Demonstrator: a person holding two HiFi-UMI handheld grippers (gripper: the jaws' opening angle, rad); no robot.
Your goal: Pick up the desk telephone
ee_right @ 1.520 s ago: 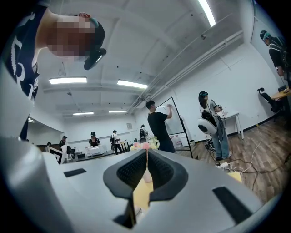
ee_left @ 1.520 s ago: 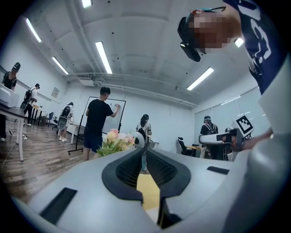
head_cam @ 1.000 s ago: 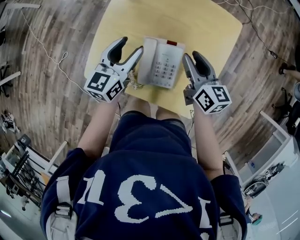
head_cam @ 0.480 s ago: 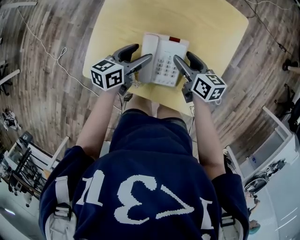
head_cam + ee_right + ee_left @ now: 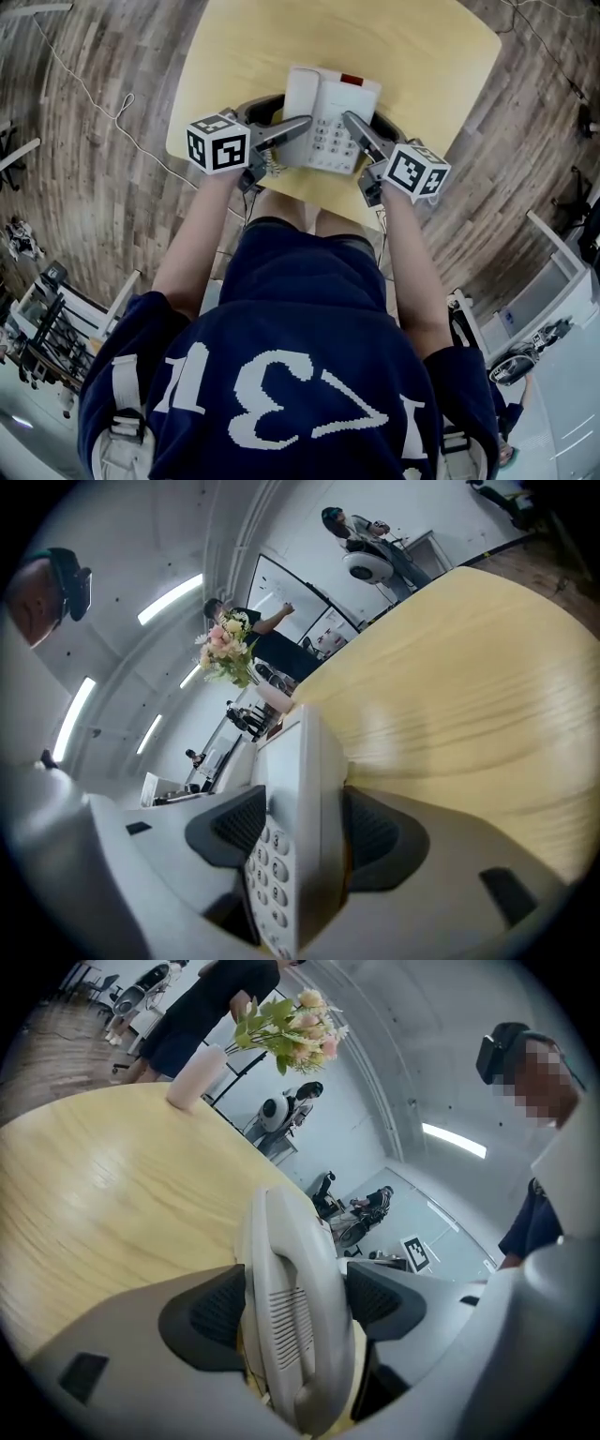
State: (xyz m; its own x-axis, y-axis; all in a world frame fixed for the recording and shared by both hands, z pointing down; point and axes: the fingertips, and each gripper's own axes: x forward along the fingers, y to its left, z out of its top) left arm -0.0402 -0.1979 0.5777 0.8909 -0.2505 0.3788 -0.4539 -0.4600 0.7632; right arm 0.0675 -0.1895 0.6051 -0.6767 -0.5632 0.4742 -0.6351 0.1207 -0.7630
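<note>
Straddling the desk telephone from either side, both grippers are now being brought down onto its edges, where a second ago they were being held higher and just clear of it. The left gripper is being opened wider at this moment, with the handset lying between its jaws and no firm press from the pads being seen. The right gripper is being held spread wide, having been opened over that same second, with the telephone's keypad edge standing between its jaws, apparently not yet squeezed. The telephone is being left flat on the worktop, reaching ahead from between both grippers' jaws. Judged from this, the approach is being finished, and a closing on both edges is being awaited before any lift.
</note>
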